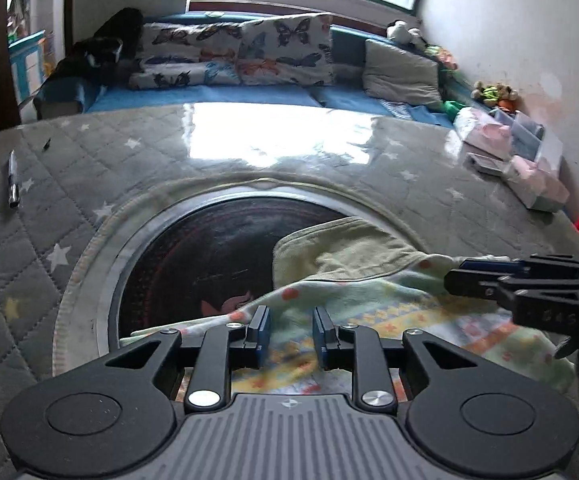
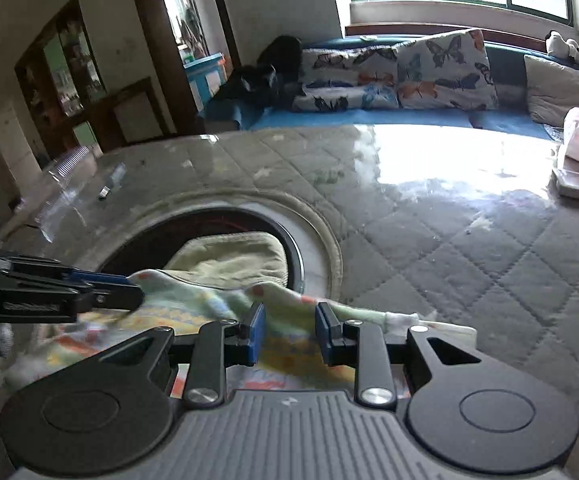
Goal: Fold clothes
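Patterned garment (image 1: 369,312) lies partly over the table's dark round inset (image 1: 209,256); left gripper (image 1: 291,334) and right gripper (image 2: 290,334) stand narrowly parted above it, gripping nothing. Loose cloth could bunch, spoiling the fold.

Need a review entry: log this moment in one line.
patterned cloth: crumpled on quilted table | left tongs: narrow gap, cloth between, grip unclear | right tongs: narrow gap, cloth between, grip unclear
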Demonstrator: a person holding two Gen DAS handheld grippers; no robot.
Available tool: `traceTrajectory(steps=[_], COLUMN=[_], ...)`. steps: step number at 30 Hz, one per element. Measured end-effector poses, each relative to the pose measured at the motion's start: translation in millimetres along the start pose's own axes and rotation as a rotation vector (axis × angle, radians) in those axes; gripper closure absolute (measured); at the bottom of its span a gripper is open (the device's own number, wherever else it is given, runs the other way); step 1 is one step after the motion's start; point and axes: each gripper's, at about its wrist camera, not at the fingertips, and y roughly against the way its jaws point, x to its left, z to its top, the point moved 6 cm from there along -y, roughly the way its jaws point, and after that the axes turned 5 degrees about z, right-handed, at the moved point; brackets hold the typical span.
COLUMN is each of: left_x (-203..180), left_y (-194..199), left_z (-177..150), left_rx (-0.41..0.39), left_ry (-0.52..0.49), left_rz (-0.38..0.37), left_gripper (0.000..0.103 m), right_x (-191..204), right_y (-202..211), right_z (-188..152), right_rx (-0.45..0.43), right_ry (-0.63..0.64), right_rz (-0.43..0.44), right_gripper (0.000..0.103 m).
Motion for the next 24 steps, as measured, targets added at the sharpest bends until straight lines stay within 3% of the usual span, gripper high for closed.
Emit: traceTrajectory(steps=[3,7,12,20,24], left_x=[6.6,6.0,-13.0,-34.8,-37.1], left_y=[-6.2,0.8,18.9,45.3,52.5], left_z=[0.5,3.1,2.0,-24.1,-45.1], left_rx=[0.006,-0.004,-0.034,-0.046,-0.041], left_ry=[0.023,0.042,0.003,-0.047,-0.061], left_rz=[0.013,-0.002,-0.041,-0.100,-0.102], left_gripper=[0.072,0.073,0.073,0.073,0.073], right_x=[-3.0,-1.1,24.7,67.5,80.2], right_y=[-6.8,2.9,18.1,36.5,41.8], right_z=[0.6,4.9,0.8,-29.4,-47.9], right_rx=[-0.007,-0.023,-0.021,0.013,0.026], right_ry=[0.005,0.004,0.070,0.170,0.220], right_rz=[-0.014,-0.026,0.042,0.120,0.116], right_gripper=[0.078,0.077,0.076,0.076,0.074])
